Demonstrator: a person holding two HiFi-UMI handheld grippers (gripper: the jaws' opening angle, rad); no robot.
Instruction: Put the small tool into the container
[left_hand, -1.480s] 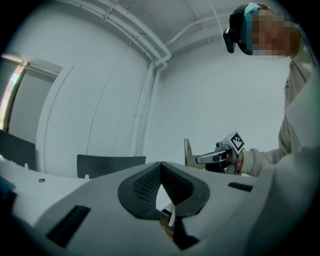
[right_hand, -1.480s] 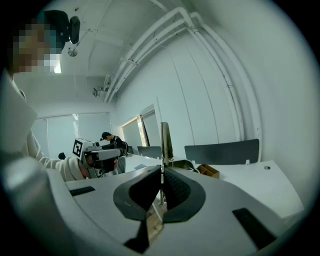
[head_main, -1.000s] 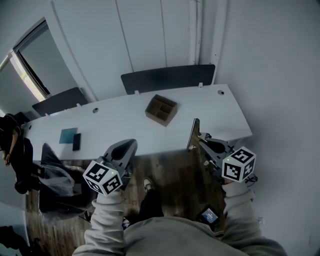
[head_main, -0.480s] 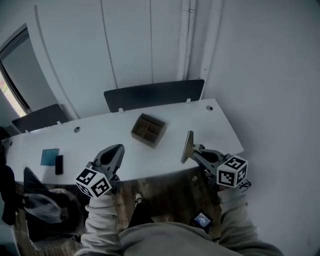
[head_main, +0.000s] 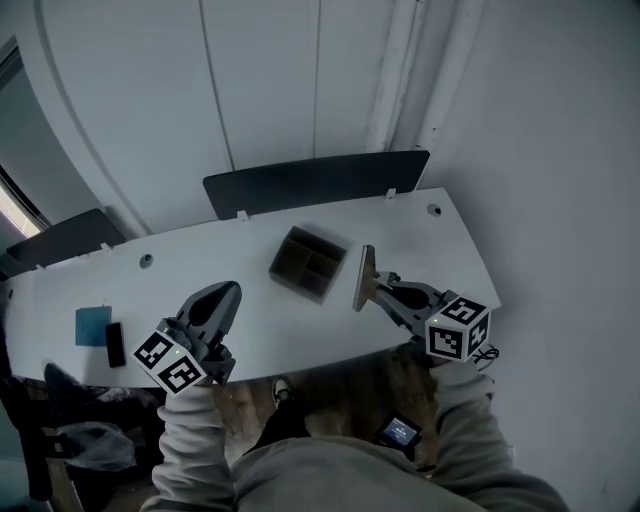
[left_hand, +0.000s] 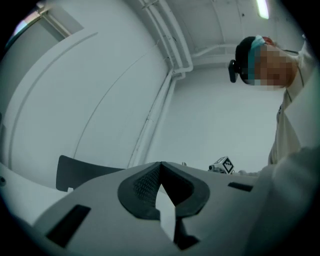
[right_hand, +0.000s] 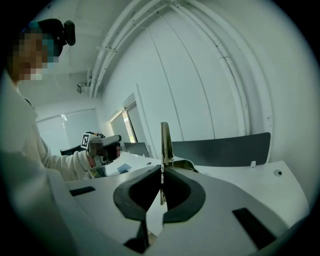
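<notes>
The small tool (right_hand: 165, 142), a thin flat blade, is pinched edge-on in the closed right gripper (right_hand: 161, 172). The container (head_main: 308, 263) lies just ahead of its tips. The left gripper (left_hand: 160, 172) is closed on nothing. With so narrow a hold, the blade could be twisted loose and dropped beside the container.

Your left gripper (left_hand: 160, 169) has its dark ribbed pads (left_hand: 142, 185) pressed together at the tips with nothing between them, and only a sliver of white shows through the notch below. Beyond them, a dark panel (left_hand: 80, 172) sits low on the left against a curved white wall (left_hand: 100, 100), and white pipes (left_hand: 172, 45) run up that wall toward the ceiling. To the right, a small marker cube (left_hand: 223, 164) peeks just over the gripper's edge, while your pale sleeve (left_hand: 295, 165) and your head, wearing a dark headset (left_hand: 234, 70), fill the right side.
</notes>
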